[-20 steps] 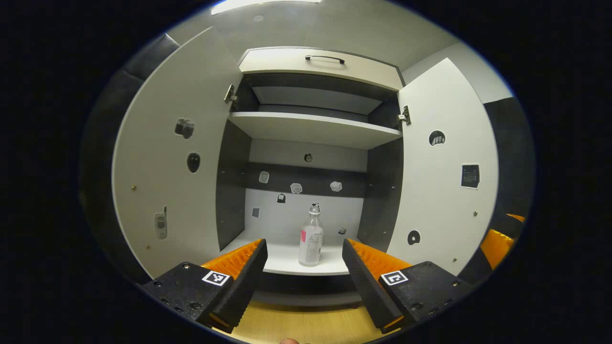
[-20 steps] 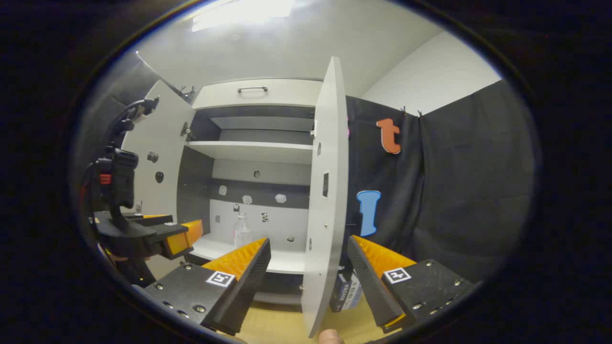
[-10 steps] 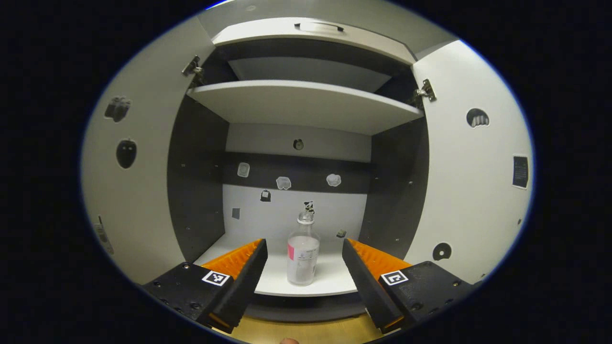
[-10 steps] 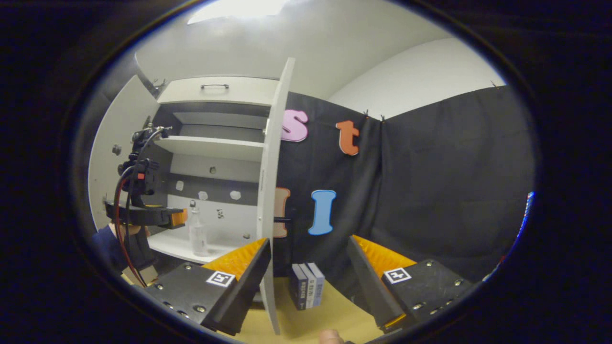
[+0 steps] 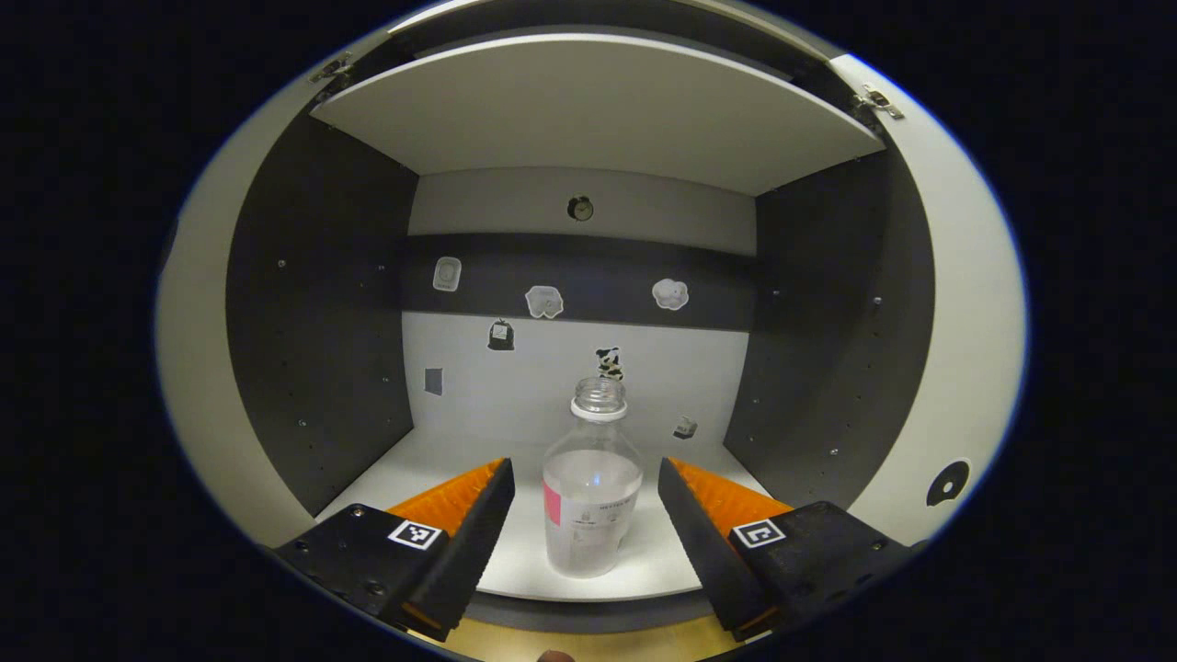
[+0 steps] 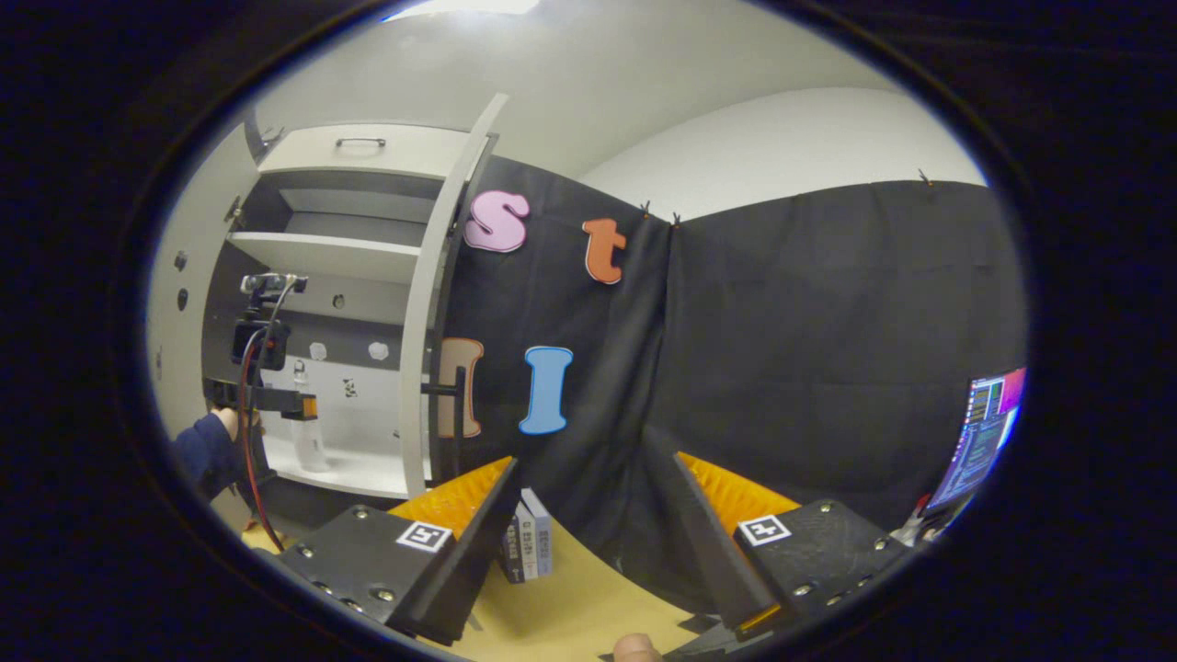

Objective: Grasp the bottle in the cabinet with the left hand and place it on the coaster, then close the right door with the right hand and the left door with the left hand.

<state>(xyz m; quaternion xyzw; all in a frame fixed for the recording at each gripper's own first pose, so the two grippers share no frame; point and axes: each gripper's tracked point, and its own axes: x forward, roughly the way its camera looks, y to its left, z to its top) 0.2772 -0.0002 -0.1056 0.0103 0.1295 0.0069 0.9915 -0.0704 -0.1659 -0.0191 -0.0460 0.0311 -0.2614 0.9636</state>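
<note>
Step in hand: the reach for the bottle (image 5: 591, 492); by my reading the grasp is not yet made, and the placing and both door closings remain.

Bottle: clear, uncapped, upright on the cabinet's lower shelf (image 5: 644, 563), close to the shelf's front edge and about midway between its side edges.

Left claw (image 5: 581, 524): wide open and empty. Its fingers stand either side of the bottle with a gap on each side, touching nothing; the tips look level with the shelf's front edge. The right gripper view shows it (image 6: 276, 402) at the cabinet mouth, held by a hand in a dark sleeve.

Right claw (image 6: 588, 538): wide open, empty, over the wooden desk (image 6: 588, 611) near some upright books (image 6: 527, 546), pointed at the booth's cloth wall rather than the cabinet.

Next move, as I judge it: carry the left claw a little deeper so the pads flank the bottle's body, then close and lift before backing out.

Edges: the shelf board overhead (image 5: 598, 115) limits the lift; the dark side walls stand well apart from the claw.

Open room: bare shelf on both sides of the bottle and behind it.

Right door (image 6: 432, 303): wide open, seen nearly edge-on.

Coaster: I cannot tell where it lies.
</note>
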